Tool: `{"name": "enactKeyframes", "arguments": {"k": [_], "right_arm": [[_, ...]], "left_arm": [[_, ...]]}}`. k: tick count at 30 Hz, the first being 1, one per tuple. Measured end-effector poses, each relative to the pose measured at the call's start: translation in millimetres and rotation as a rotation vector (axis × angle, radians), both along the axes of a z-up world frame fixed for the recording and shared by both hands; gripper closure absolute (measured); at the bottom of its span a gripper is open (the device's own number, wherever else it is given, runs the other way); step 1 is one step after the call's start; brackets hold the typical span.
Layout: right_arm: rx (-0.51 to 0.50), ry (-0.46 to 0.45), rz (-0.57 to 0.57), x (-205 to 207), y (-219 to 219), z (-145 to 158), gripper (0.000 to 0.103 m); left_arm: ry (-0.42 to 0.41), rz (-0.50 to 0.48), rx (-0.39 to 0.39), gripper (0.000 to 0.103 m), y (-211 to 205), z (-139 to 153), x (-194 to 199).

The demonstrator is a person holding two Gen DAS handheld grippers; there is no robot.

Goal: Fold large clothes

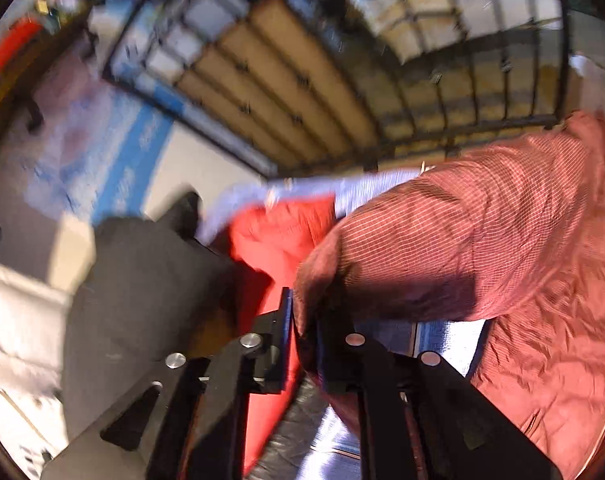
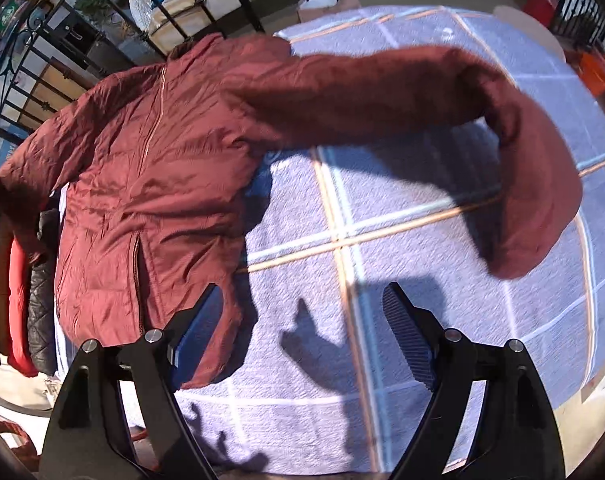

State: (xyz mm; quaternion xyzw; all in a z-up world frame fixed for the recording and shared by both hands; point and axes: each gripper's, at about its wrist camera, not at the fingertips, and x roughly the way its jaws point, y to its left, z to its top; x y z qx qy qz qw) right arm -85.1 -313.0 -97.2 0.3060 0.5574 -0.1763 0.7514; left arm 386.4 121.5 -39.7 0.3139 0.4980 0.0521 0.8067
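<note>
Over the blanket (image 2: 382,208), right fingers (image 2: 406,328) apart; left fingers (image 1: 280,344) clamp jacket (image 2: 142,184) sleeve.

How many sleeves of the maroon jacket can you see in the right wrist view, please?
2. One sleeve arcs in mid-air over the blue checked cloth, cuff drooping at right. The other sleeve stretches to the left edge, its cuff out of sight.

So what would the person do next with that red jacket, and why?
Probably carry the sleeve pinched in the left tool across onto the jacket's chest. The body lies flat, zipped, on the checked blanket, while the other sleeve looks already tossed mid-air and the right tool is open and empty.
</note>
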Motion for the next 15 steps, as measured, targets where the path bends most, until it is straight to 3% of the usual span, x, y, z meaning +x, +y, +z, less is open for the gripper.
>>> {"name": "enactKeyframes", "arguments": {"k": [1,2,3,4,5,7,10,14,15], "right_arm": [[-0.002,0.008,-0.001,-1.0,5.2,-1.4,0.022],[-0.004,0.014,-0.002,-3.1,9.1,-2.3,0.022],[-0.004,0.02,-0.006,-5.9,13.0,-3.2,0.022],[-0.003,0.024,-0.01,-7.9,15.4,-3.7,0.022],[0.001,0.033,-0.019,-11.0,18.3,-5.3,0.022],[0.006,0.047,-0.031,-15.9,15.3,-8.3,0.022],[0.024,0.062,-0.061,-17.4,12.8,-14.1,0.022],[0.053,0.049,-0.074,-7.0,9.8,-18.5,0.022],[0.057,0.048,-0.07,-3.5,10.3,-19.7,0.022]], "left_arm": [[0.025,0.025,-0.048,0.08,3.6,-7.1,7.0],[0.033,0.029,-0.082,0.062,4.3,-11.9,9.9],[0.033,0.027,-0.092,0.049,4.2,-14.7,10.1],[0.022,0.02,-0.081,0.023,1.7,-20.1,12.3],[0.008,0.009,-0.063,0.009,-0.1,-24.2,12.2],[0.004,-0.003,-0.03,0.008,0.1,-30.7,14.7],[-0.006,0.013,-0.039,0.008,6.5,-26.0,21.7],[-0.069,0.019,-0.11,0.006,20.7,2.9,21.3],[-0.076,0.01,-0.167,0.006,26.2,16.7,19.5]]}}
